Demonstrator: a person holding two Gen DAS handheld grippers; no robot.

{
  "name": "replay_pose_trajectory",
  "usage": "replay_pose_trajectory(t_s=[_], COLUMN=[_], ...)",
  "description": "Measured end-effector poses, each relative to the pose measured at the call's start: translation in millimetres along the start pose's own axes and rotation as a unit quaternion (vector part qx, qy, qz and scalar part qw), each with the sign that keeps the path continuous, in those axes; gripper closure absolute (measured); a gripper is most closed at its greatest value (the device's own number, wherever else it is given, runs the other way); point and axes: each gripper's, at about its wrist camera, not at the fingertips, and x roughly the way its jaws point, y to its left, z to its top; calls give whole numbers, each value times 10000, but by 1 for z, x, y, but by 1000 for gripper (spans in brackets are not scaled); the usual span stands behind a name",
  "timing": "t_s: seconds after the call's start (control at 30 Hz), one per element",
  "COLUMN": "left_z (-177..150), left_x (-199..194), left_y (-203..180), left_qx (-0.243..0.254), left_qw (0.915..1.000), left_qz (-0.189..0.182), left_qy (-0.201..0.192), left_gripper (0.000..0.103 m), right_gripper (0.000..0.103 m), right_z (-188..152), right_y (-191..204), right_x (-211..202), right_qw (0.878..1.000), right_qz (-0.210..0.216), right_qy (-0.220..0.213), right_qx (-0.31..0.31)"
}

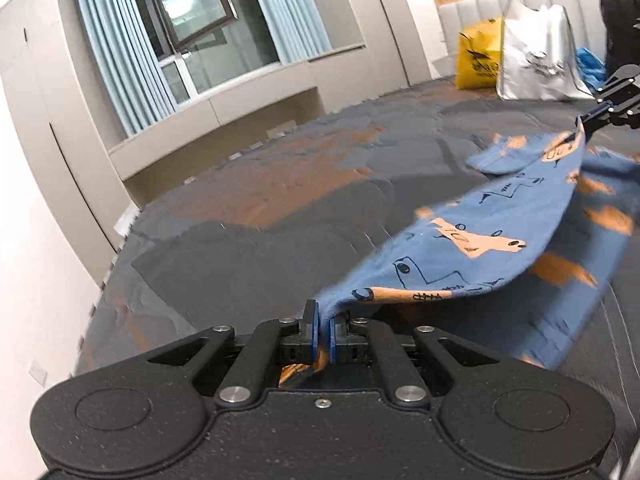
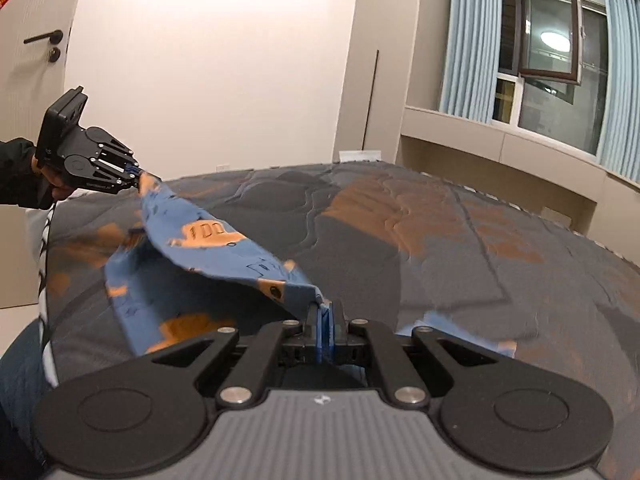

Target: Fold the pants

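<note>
Above the middle of the bed hang the pants [image 1: 500,232], small blue ones printed with tan and outlined shapes, stretched between the two tools like a slack hammock. One edge runs taut from tool to tool, while the rest of the cloth droops beneath it, and its lower part seems to trail onto the grey and orange quilt [image 1: 280,208]. From where I stand the left tool [image 1: 323,330] has its blue pads pressed nearly together on a bunched corner of the fabric, and the right tool [image 2: 323,330] is likewise closed tight on the opposite corner; each shows up small in the other's camera, off at the far end of the cloth. The fabric is blurred in places, so I cannot tell which corners are waistband and which are hems. As for progress, I would say the folding is at an early or middle stage: the garment is lifted and spread out but no neat, finished fold lies on the bed yet, and it has yet to be laid down, doubled over and smoothed. Further out, a yellow bag [image 1: 478,60] and a white bag [image 1: 536,56] lean against the padded headboard [image 1: 480,4], and pale blue curtains [image 2: 468,36] frame a window [image 2: 552,32] with one pane swung open.
</note>
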Motion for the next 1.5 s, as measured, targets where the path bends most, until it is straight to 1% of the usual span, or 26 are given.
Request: replay_pose_trajectory(t_s=[0.13,0.27,0.43,0.5,0.63,0.7,0.8,0.83,0.87,0.9,0.93,0.97,1.0,1.03,1.07,1.1,1.13,1.17,1.2,1.23,1.27,1.33,1.37,1.43,1.5], left_z=[-29,-40,-53,-55,-55,-57,-60,-59,-58,-56,-54,-51,-48,-43,-37,-31,-23,-16,-8,3,11,30,39,53,61], left_x=[-1,1,7,8,1,3,6,5,4,1,-2,-5,-8,-10,-11,-11,-9,-7,-4,1,5,14,17,20,20], left_y=[-21,-24,-25,-27,-26,-28,-30,-30,-31,-32,-33,-37,-42,-50,-58,-67,-78,-88,-99,-112,-122,-144,-155,-171,-180], left_qx=[259,443,301,292,122,-11,-188,-305,-432,-586,-761,-928,-1059,-1184,-1268,-1339,-1397,-1424,-1463,-1507,-1530,-1530,-1526,-1522,-1624], left_qw=[9993,9981,9980,9979,9987,9986,9984,9982,9977,9970,9960,9948,9936,9920,9907,9897,9890,9886,9879,9870,9866,9864,9863,9860,9840], left_qz=[21,172,140,167,194,192,245,262,294,315,335,343,357,427,482,488,452,428,434,404,352,181,156,140,176], left_qy=[264,394,542,552,462,487,467,455,429,384,329,253,157,53,-27,-109,-189,-237,-293,-380,-441,-569,-605,-668,-715], left_gripper=[98,99,99,99,99,99,98,96,87,80,62,44,35,23,19,19,17,12,9,3,1,1,1,1,1], right_gripper=[99,100,100,100,101,101,101,100,98,93,72,46,39,34,33,31,20,9,5,4,3,0,0,0,0], right_z=[-26,-40,-57,-62,-65,-68,-78,-84,-88,-92,-93,-95,-97,-98,-100,-101,-103,-106,-108,-112,-115,-122,-127,-134,-141], right_y=[16,28,38,36,44,44,45,45,45,42,41,38,33,28,22,16,10,5,-1,-5,-8,-14,-18,-23,-25], right_x=[-3,-16,-18,-20,-30,-34,-29,-27,-27,-29,-33,-39,-47,-54,-62,-70,-76,-81,-86,-90,-92,-94,-95,-95,-97], right_qw=[9996,9994,9991,9989,9993,9995,9991,9988,9986,9983,9982,9979,9973,9966,9952,9935,9914,9887,9850,9815,9778,9700,9662,9604,9572], right_qz=[-113,-190,-210,-194,-218,-191,-138,-159,-165,-139,-139,-223,-303,-345,-421,-531,-695,-918,-1192,-1442,-1694,-2150,-2341,-2610,-2738], right_qy=[95,89,342,413,307,254,384,425,432,418,360,257,144,33,-83,-165,-236,-282,-317,-346,-357,-287,-260,-178,-170], right_qx=[228,259,141,96,-29,9,133,178,261,381,467,555,648,744,880,994,1082,1154,1204,1207,1179,1095,1046,959,918])
